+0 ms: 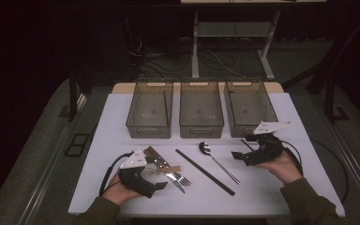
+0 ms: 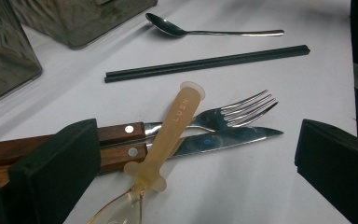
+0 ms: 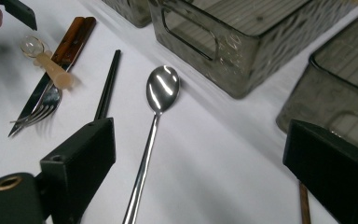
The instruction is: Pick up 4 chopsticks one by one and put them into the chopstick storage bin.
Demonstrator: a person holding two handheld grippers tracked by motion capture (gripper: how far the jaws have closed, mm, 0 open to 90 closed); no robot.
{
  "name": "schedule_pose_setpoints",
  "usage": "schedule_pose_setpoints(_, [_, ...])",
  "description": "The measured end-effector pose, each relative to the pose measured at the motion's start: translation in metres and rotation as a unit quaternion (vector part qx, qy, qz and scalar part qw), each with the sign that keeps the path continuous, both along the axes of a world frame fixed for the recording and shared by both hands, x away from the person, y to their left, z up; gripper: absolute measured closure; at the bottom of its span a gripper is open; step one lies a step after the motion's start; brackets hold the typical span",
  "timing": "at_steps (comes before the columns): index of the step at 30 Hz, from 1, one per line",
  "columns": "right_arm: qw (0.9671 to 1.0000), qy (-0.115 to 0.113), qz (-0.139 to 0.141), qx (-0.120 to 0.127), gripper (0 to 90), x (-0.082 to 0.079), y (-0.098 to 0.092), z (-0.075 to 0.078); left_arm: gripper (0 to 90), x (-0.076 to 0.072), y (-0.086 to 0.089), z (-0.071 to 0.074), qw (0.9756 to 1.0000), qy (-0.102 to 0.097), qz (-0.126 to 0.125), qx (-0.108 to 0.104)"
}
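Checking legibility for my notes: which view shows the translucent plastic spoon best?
The left gripper view: the plastic spoon lies close up across the knife and fork, its handle lettering legible. The right gripper view shows it small and far off. The high view shows just a pale sliver beside the left tongs.

A translucent amber plastic spoon lies flat across a wooden-handled knife and fork, which rest side by side on the white surface. Its thick handle points towards the black chopsticks.
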State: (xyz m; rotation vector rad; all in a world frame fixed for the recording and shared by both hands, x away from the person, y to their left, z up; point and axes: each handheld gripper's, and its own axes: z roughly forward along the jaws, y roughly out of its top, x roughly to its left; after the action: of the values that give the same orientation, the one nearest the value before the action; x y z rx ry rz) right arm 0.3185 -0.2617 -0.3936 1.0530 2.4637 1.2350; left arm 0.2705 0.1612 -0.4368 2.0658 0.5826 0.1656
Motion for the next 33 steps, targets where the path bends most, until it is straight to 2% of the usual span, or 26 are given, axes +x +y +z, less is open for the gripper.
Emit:
schedule_pose_setpoints(8, [0.9999,0.012,-0.006,-0.007,8.9,-0.008,-0.018,-0.006,0.0,0.000,0.000,0.001,1.0000,-0.001,0.000,0.000])
schedule_pose_setpoints(22, [0.9982,0.023,-0.049,-0.025,9.2,-0.024,-0.060,-0.022,0.0,-0.002,0.001,0.001,1.0000,-0.003,0.003,-0.003])
schedule_pose_setpoints(24, [0.9979,0.024,-0.056,-0.025,14.1,-0.028,-0.066,-0.023,0.0,-0.002,0.001,0.001,1.0000,-0.003,0.002,-0.002])
schedule_pose_setpoints(29, [0.9969,0.026,-0.068,-0.029,15.0,-0.036,-0.080,-0.025,0.0,-0.002,0.001,0.001,1.0000,-0.003,0.005,-0.001])
schedule_pose_setpoints(33, [0.9950,0.035,-0.083,-0.043,23.5,-0.041,-0.089,-0.029,0.0,-0.002,0.001,0.001,1.0000,-0.003,0.005,0.000])
